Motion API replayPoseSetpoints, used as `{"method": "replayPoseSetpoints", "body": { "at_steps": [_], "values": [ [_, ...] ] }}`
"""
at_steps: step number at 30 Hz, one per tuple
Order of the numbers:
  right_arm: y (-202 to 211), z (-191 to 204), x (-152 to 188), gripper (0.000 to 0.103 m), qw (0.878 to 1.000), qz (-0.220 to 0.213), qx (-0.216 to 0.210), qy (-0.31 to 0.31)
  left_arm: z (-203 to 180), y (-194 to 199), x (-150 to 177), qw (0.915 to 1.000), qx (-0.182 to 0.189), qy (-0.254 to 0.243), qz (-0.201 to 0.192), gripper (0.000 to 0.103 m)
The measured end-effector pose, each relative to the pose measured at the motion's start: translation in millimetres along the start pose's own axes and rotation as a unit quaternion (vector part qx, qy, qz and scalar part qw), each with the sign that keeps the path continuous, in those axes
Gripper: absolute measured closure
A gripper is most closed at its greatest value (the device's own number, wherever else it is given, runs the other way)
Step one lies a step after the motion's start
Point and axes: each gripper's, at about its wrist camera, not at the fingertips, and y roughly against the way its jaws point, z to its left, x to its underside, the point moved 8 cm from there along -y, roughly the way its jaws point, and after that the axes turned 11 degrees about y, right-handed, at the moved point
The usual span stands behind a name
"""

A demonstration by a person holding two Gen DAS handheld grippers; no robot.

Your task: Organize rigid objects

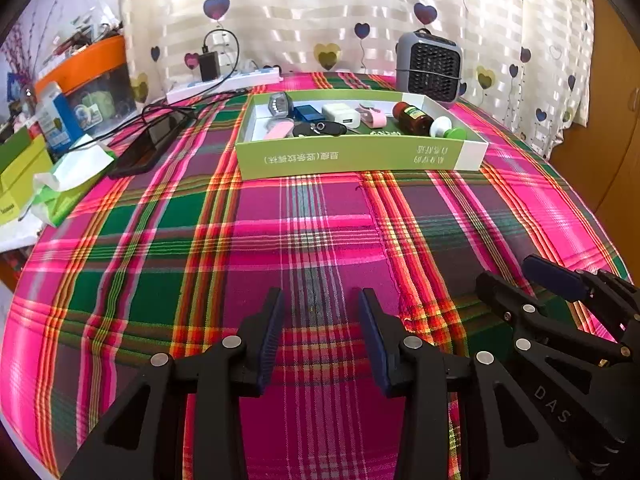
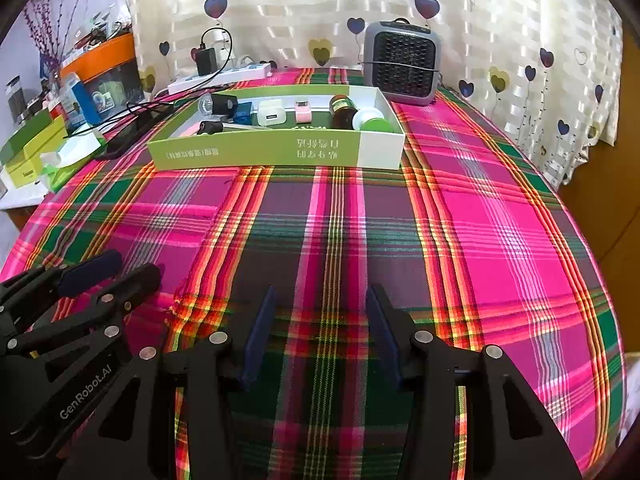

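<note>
The left gripper (image 1: 320,336) and right gripper (image 2: 320,332) hang over the bare plaid cloth (image 1: 320,232), jaws apart and empty, side by side. The small items sit at twelve o'clock inside the green box (image 1: 352,156), apparently already gathered, which would explain the idle grippers.

A bright pink, green and orange plaid cloth (image 2: 480,220) covers the surface; behind hangs a sunlit cream curtain (purple hearts) (image 1: 320,12), with brown wooden panelling (image 1: 612,120) at right.

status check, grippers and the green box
Left gripper and right gripper open, empty. Green box far side, holding small items. Plaid cloth between bare.
</note>
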Motion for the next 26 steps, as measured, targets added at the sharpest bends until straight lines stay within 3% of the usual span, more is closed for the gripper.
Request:
{"method": "replayPoseSetpoints", "body": {
  "at_steps": [26],
  "values": [
    [-0.4,-1.1,0.1,0.053,1.0,-0.009,0.002,0.0,0.1,0.4,-0.1,1.0,0.0,0.0,-0.001,0.065]
  ]
}}
